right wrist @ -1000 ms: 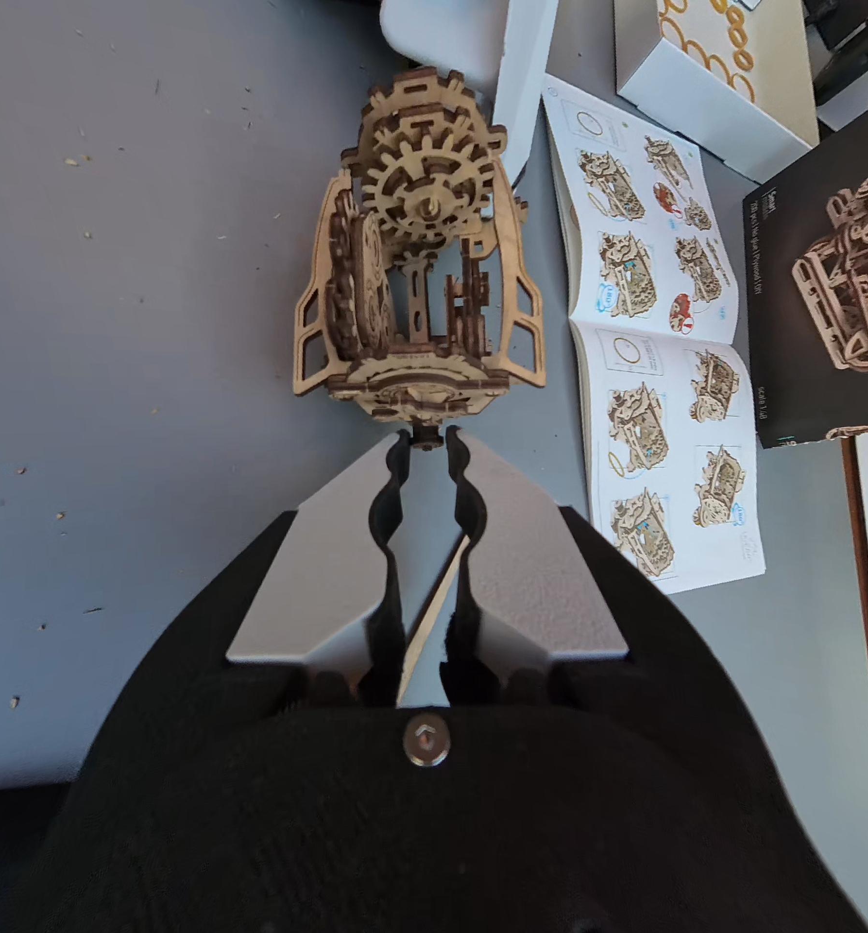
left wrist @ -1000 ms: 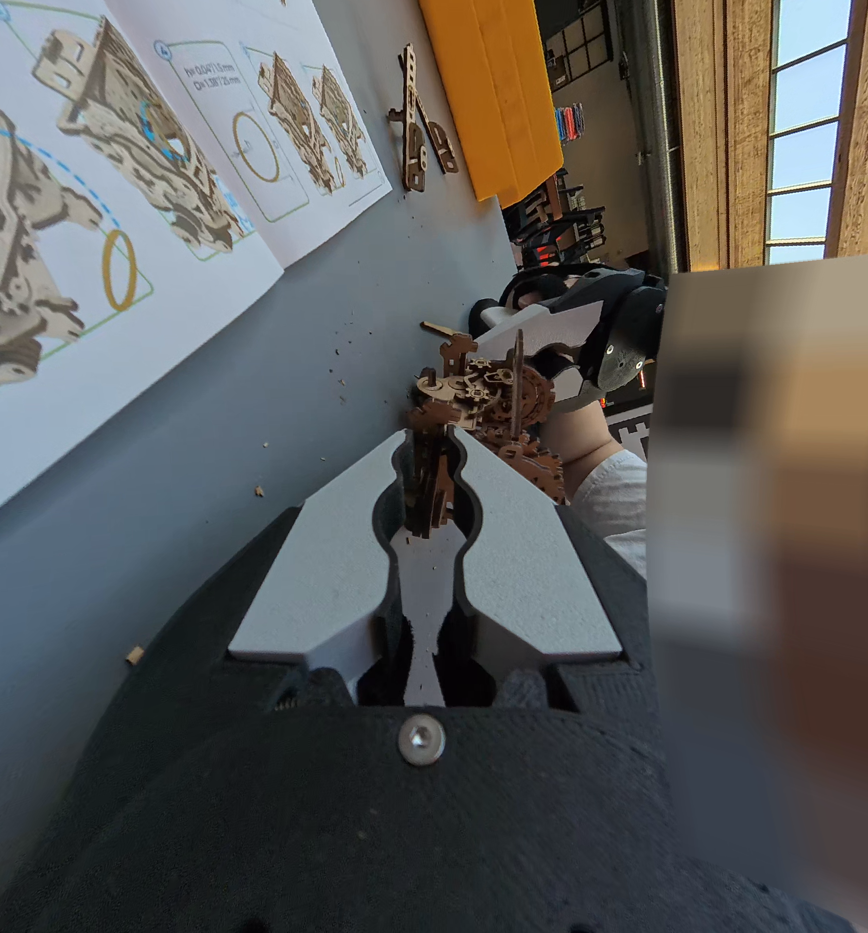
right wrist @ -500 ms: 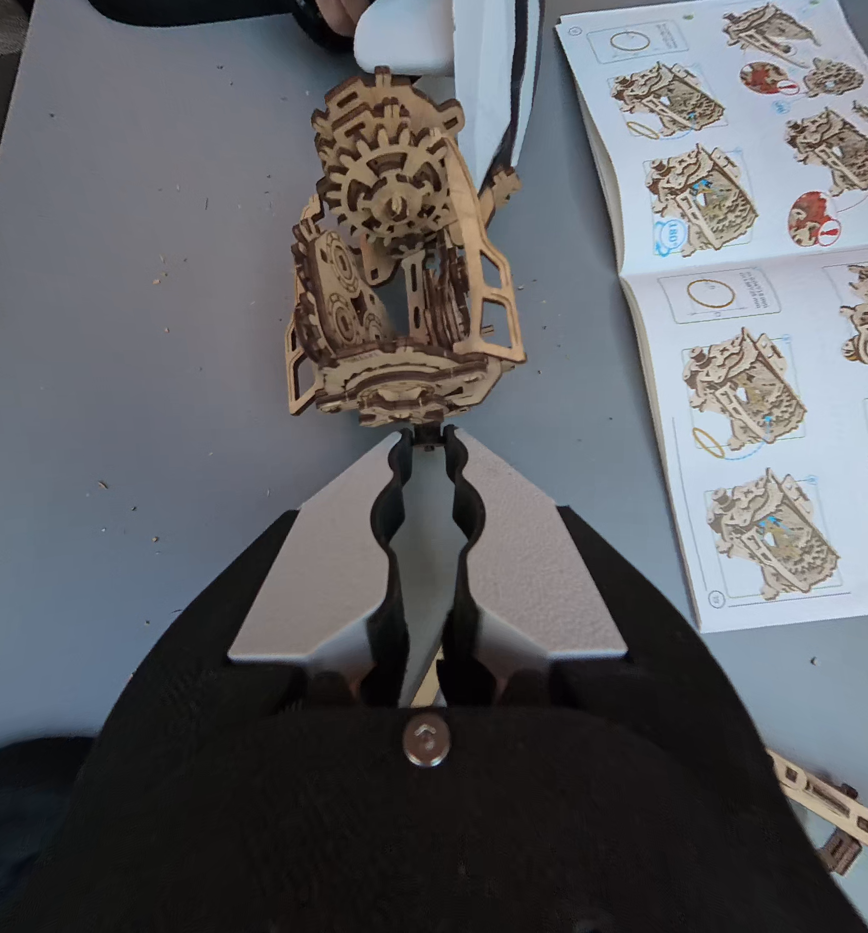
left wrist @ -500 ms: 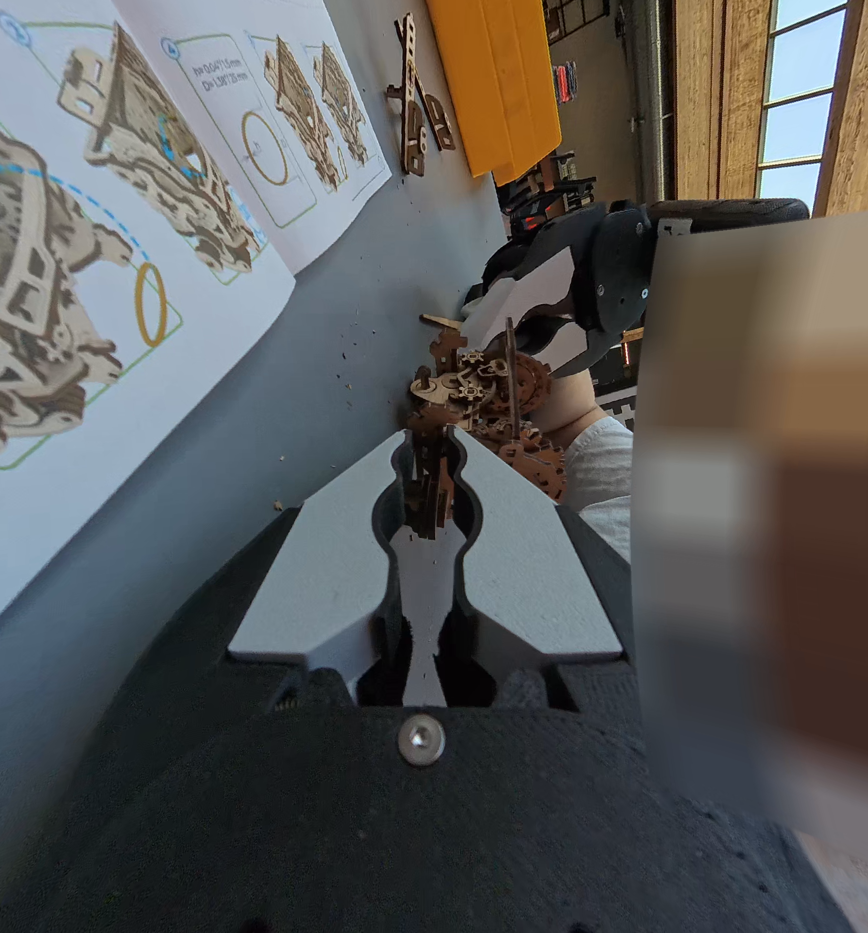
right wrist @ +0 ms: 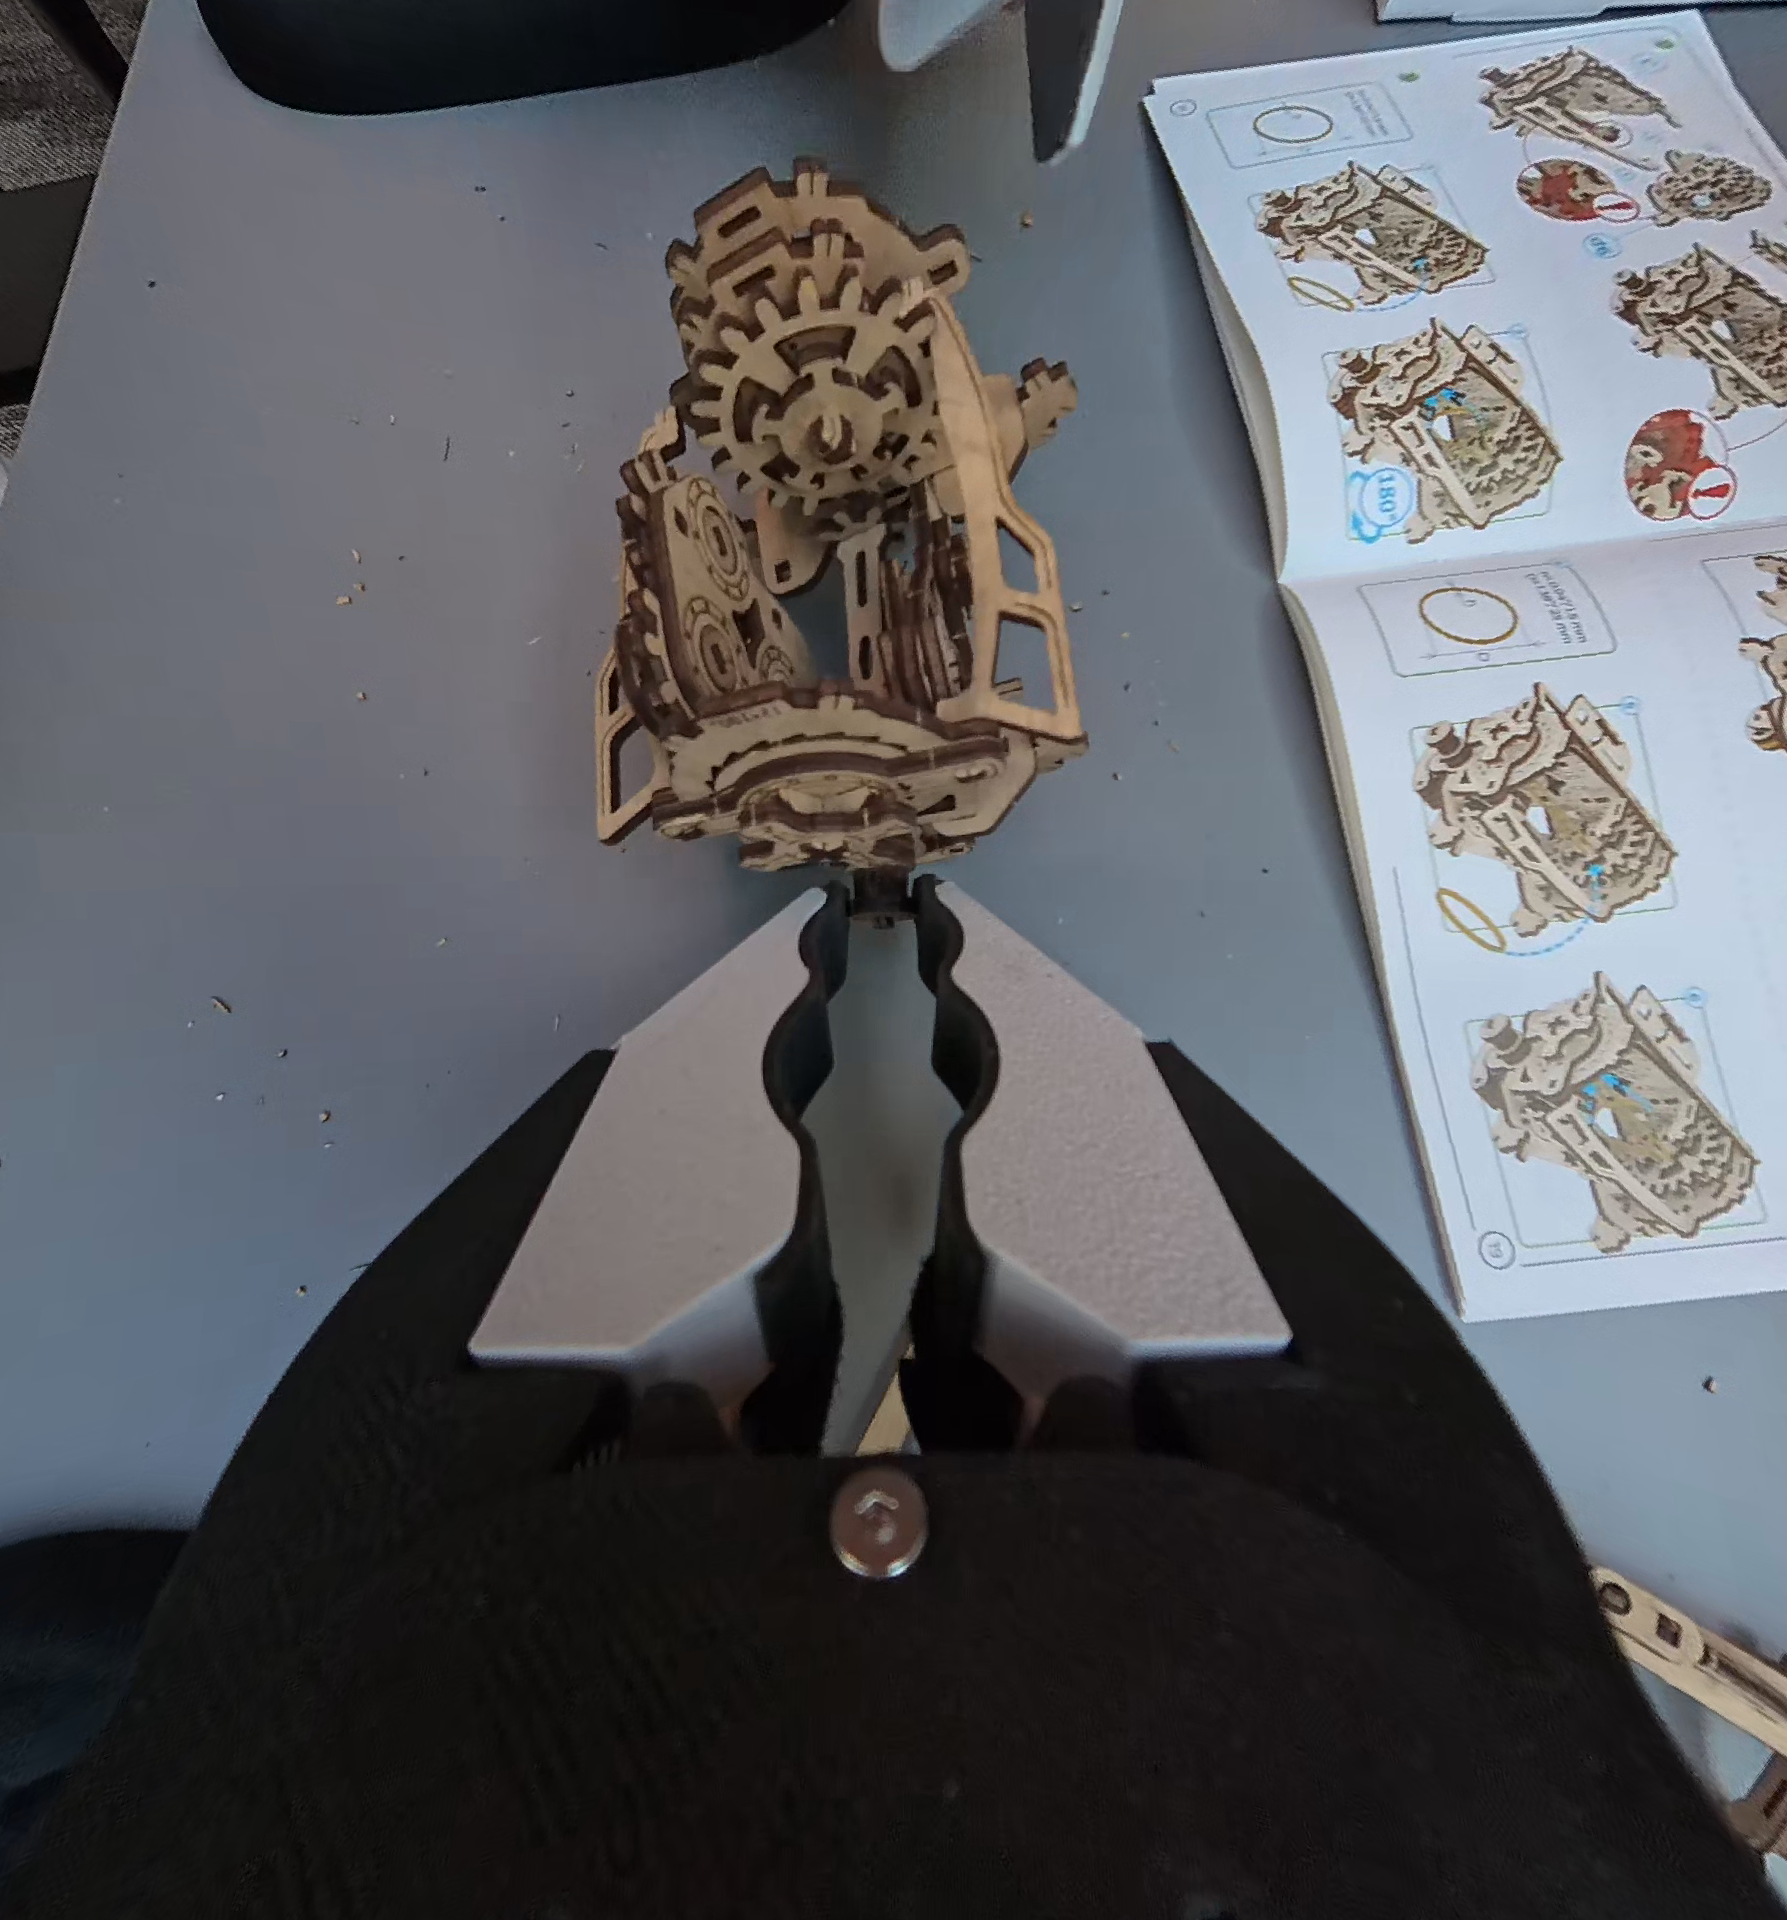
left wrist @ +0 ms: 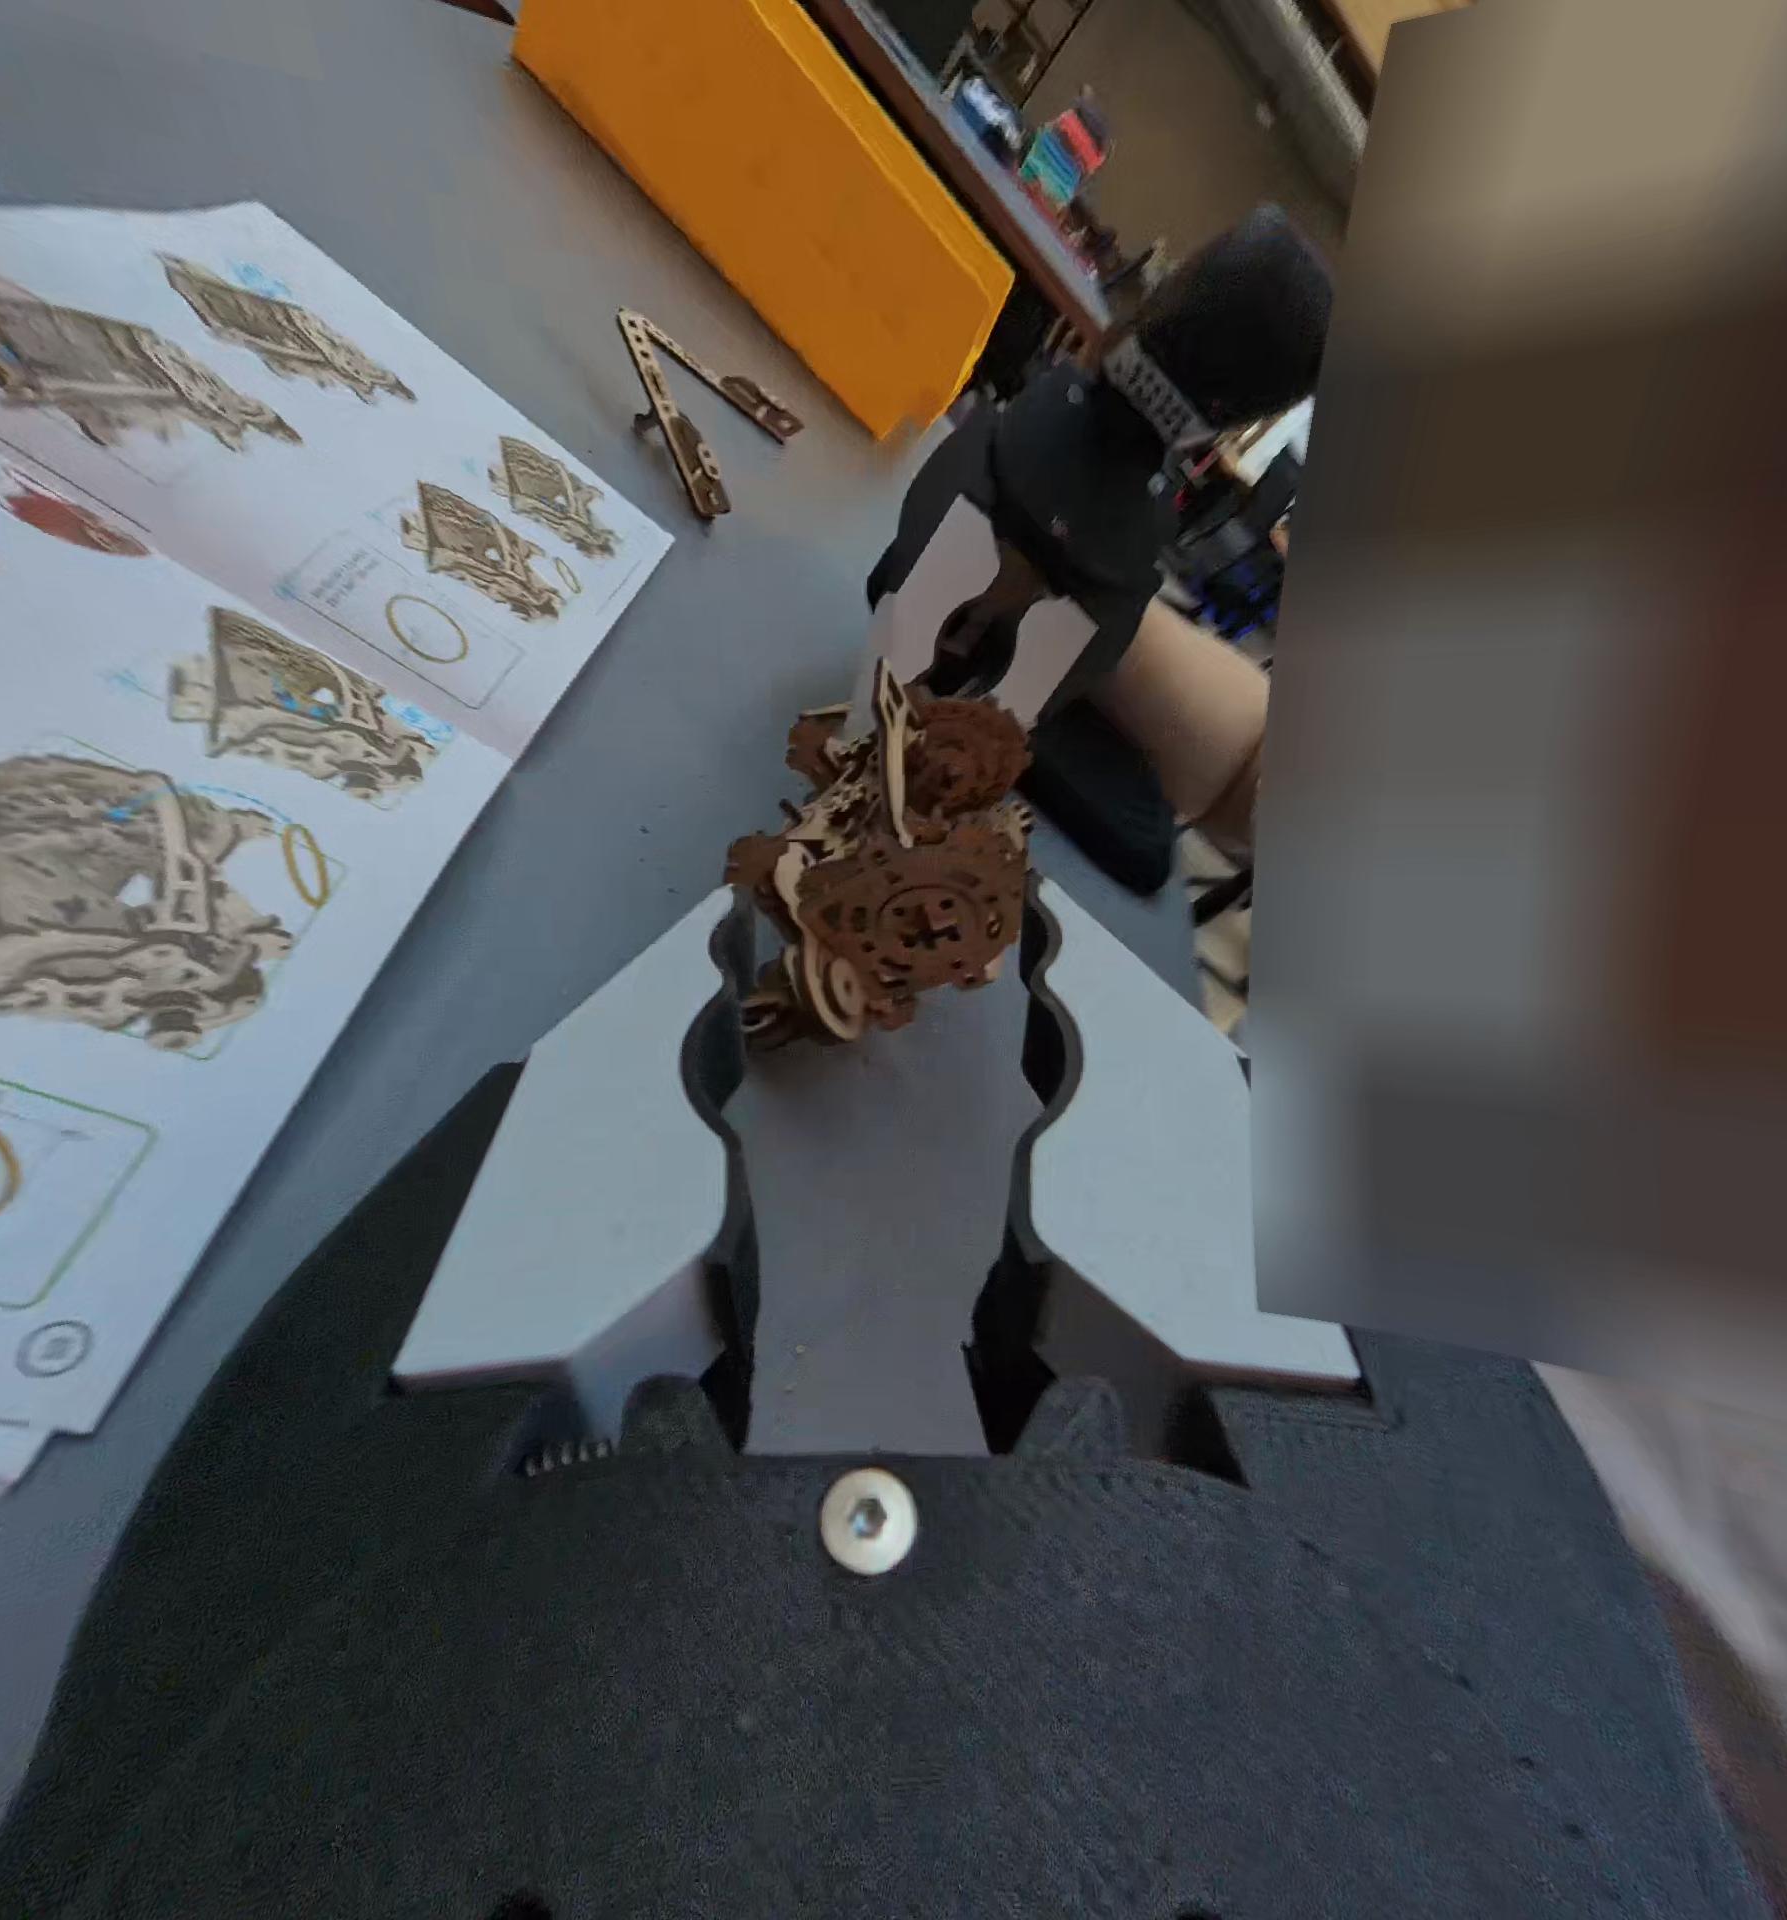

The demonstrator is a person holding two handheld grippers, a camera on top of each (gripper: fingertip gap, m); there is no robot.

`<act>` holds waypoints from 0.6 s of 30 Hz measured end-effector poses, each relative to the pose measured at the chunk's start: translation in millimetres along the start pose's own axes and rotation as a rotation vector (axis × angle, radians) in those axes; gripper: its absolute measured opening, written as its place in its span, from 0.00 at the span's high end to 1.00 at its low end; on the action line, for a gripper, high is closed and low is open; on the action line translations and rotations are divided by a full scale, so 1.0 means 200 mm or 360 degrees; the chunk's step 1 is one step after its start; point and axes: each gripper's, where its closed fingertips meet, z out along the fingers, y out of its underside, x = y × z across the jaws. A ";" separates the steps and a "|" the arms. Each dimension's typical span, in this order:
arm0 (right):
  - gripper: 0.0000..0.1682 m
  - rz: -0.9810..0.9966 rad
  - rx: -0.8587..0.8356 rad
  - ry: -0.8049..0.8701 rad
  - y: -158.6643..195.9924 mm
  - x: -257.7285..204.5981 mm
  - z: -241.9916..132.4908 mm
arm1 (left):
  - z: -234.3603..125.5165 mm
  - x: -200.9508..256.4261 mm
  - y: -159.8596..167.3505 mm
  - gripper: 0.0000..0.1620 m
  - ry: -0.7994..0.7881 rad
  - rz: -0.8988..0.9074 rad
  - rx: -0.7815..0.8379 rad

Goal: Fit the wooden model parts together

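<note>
Since a second ago the left gripper (left wrist: 873, 935) has let go: its fingers (left wrist: 598, 1122) now stand spread around the wooden gear model (right wrist: 832, 540). Only the right gripper (right wrist: 876, 902) holds that model, its fingers pinched on a small peg at the near end, above the grey surface (right wrist: 297, 727), left of the open instruction booklet (right wrist: 1554, 665).

Tan-brown wooden model (right wrist: 827, 561); grey table (right wrist: 297, 727); orange box (left wrist: 764, 197); white booklet (right wrist: 1554, 665).
</note>
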 end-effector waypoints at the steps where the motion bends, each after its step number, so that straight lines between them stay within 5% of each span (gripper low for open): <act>1: 0.93 0.0003 0.0002 -0.0003 0.00 0.00 0.00 | -0.01 -0.01 0.02 0.65 -0.0136 0.0240 -0.0054; 4: 0.93 0.0007 0.0006 -0.0003 0.00 0.00 0.00 | -0.02 -0.03 0.09 0.56 -0.0432 0.0713 -0.0184; 9: 0.93 -0.0014 -0.0003 0.0018 0.00 0.00 0.00 | 0.09 -0.08 0.22 0.35 -0.0619 0.0986 -0.0490; 18: 0.93 -0.0030 -0.0017 0.0036 0.00 0.00 0.00 | 0.27 -0.12 0.27 0.41 -0.0634 0.1208 -0.0591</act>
